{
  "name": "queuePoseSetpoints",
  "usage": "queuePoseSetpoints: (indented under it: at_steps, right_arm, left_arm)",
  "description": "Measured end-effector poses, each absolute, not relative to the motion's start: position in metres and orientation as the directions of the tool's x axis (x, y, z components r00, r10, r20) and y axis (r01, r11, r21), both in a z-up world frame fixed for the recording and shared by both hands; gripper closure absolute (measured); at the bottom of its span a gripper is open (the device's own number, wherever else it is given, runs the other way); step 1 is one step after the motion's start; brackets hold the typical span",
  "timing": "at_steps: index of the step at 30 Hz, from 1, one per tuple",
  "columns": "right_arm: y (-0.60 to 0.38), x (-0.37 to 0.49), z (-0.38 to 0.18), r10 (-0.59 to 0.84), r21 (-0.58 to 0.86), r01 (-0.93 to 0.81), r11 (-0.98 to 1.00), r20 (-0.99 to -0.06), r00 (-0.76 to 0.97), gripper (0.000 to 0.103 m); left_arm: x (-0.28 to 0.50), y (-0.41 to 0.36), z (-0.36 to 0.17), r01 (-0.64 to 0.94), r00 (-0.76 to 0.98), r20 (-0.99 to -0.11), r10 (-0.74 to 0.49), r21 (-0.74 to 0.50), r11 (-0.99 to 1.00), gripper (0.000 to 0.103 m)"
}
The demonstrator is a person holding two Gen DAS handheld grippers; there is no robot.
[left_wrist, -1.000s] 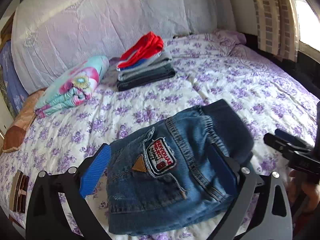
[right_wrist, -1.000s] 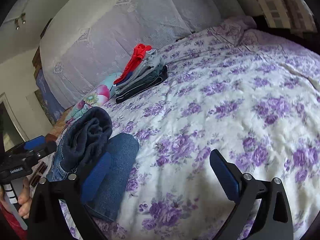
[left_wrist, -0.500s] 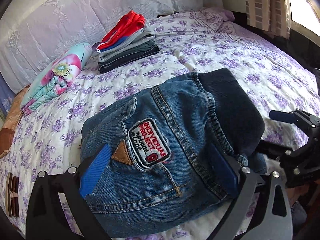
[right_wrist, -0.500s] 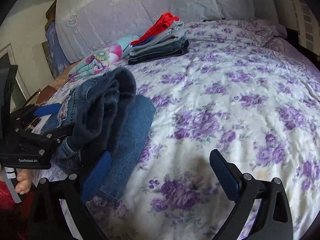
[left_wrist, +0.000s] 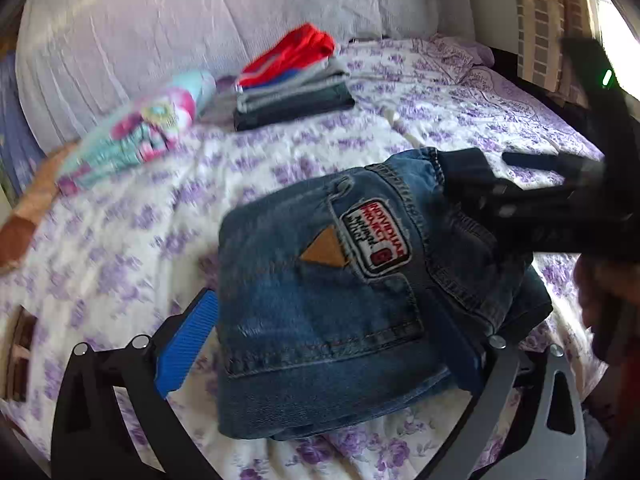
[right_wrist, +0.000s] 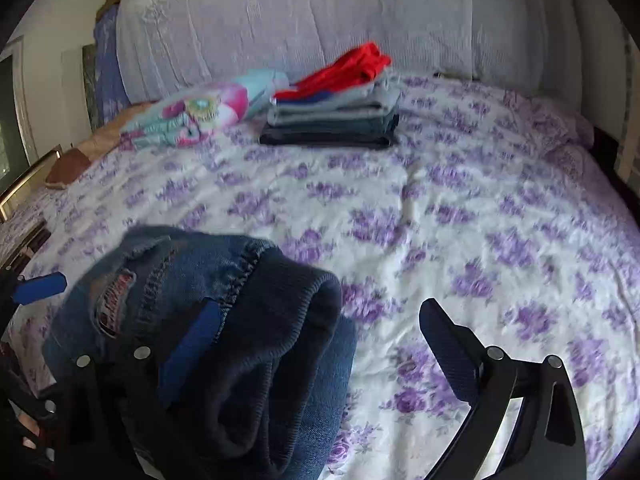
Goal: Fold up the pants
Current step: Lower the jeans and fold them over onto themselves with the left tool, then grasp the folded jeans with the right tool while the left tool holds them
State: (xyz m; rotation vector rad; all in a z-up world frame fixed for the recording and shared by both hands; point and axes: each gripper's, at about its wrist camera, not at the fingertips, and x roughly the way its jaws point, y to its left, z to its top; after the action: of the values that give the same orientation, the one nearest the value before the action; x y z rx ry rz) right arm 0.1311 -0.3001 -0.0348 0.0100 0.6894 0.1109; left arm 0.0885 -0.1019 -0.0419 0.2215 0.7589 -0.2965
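Observation:
Folded blue denim pants (left_wrist: 340,296) with a sewn patch on the back pocket lie on the purple-flowered bedspread (left_wrist: 132,240). My left gripper (left_wrist: 320,344) is open, its jaws straddling the folded pants from the near side. My right gripper (right_wrist: 320,344) is open; its left finger (right_wrist: 192,344) rests on the dark knit waistband (right_wrist: 280,320) and its right finger is over the bedspread. The right gripper also shows in the left wrist view (left_wrist: 560,208), at the waistband side of the pants. The pants also show in the right wrist view (right_wrist: 168,288).
A stack of folded clothes (left_wrist: 292,88) with a red item on top lies near the white headboard cover (left_wrist: 200,20). A rolled floral bundle (left_wrist: 140,136) lies left of it. The same stack shows in the right wrist view (right_wrist: 336,116). A curtain (left_wrist: 540,20) hangs at right.
The right gripper has swung left over the pants' waistband and faces the headboard. The left gripper has shifted a little; the pants now sit more to the right in its view.

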Motion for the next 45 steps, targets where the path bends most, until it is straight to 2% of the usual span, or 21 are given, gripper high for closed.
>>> queuePoseSetpoints:
  at_steps: [2,5,9,11,13,15,18,22,26,31,36,39,43,45]
  right_arm:
    - [-0.319,0.133,-0.049,0.219,0.196,-0.121,0.973,-0.621,0.753,0.003]
    - [-0.326,0.132,-0.056,0.276,0.275,-0.126,0.953,-0.618,0.736,0.003]
    - [-0.309,0.113,-0.035,0.169,0.159,-0.093,0.983,-0.578,0.798,0.003]
    - [-0.298,0.091,-0.020,0.090,0.087,-0.052,0.995,-0.506,0.858,0.003]
    - [-0.287,0.072,-0.009,0.084,0.057,-0.065,0.996,-0.449,0.889,0.003]
    - [-0.275,0.066,-0.009,0.094,0.032,-0.089,0.995,-0.460,0.883,0.003]
    - [-0.264,0.082,-0.035,0.019,-0.073,-0.073,0.995,-0.561,0.827,0.003]
    - [-0.298,0.096,-0.063,0.223,0.225,-0.107,0.968,-0.593,0.774,0.003]
    - [-0.295,0.091,-0.063,0.220,0.214,-0.115,0.970,-0.578,0.786,0.003]
    - [-0.302,0.089,-0.070,0.275,0.288,-0.126,0.949,-0.566,0.777,0.003]
    - [-0.307,0.091,-0.071,0.297,0.322,-0.127,0.938,-0.560,0.773,0.003]
    - [-0.305,0.085,-0.067,0.270,0.299,-0.117,0.947,-0.545,0.794,0.003]
    - [-0.282,0.064,-0.041,0.150,0.149,-0.090,0.985,-0.465,0.873,0.003]
    - [-0.268,0.066,-0.029,0.140,0.084,-0.114,0.990,-0.462,0.876,0.003]
  left_arm:
    - [0.091,-0.100,-0.056,0.341,0.695,-0.691,-0.202,0.069,0.937,0.004]
    - [0.079,-0.107,-0.062,0.328,0.753,-0.633,-0.179,0.127,0.936,0.004]
    - [0.077,-0.103,-0.061,0.318,0.764,-0.616,-0.190,0.103,0.942,0.004]
    - [0.079,-0.099,-0.059,0.323,0.755,-0.622,-0.208,0.077,0.943,0.004]
    - [0.079,-0.099,-0.059,0.326,0.756,-0.620,-0.211,0.077,0.942,0.004]
    - [0.078,-0.099,-0.060,0.322,0.764,-0.611,-0.208,0.082,0.943,0.004]
    - [0.077,-0.098,-0.061,0.324,0.764,-0.608,-0.214,0.076,0.943,0.004]
    - [0.073,-0.101,-0.062,0.326,0.772,-0.602,-0.205,0.099,0.940,0.004]
    - [0.073,-0.099,-0.060,0.330,0.764,-0.609,-0.215,0.083,0.940,0.004]
    - [0.067,-0.094,-0.054,0.338,0.756,-0.607,-0.244,0.043,0.940,0.004]
    - [0.058,-0.082,-0.041,0.305,0.790,-0.571,-0.224,0.049,0.951,0.004]
    - [0.062,-0.069,-0.034,0.266,0.808,-0.554,-0.199,0.043,0.963,0.004]
    - [0.083,-0.053,-0.030,0.211,0.815,-0.560,-0.151,0.043,0.977,0.004]
    - [0.097,-0.048,-0.029,0.196,0.809,-0.572,-0.137,0.042,0.980,0.004]
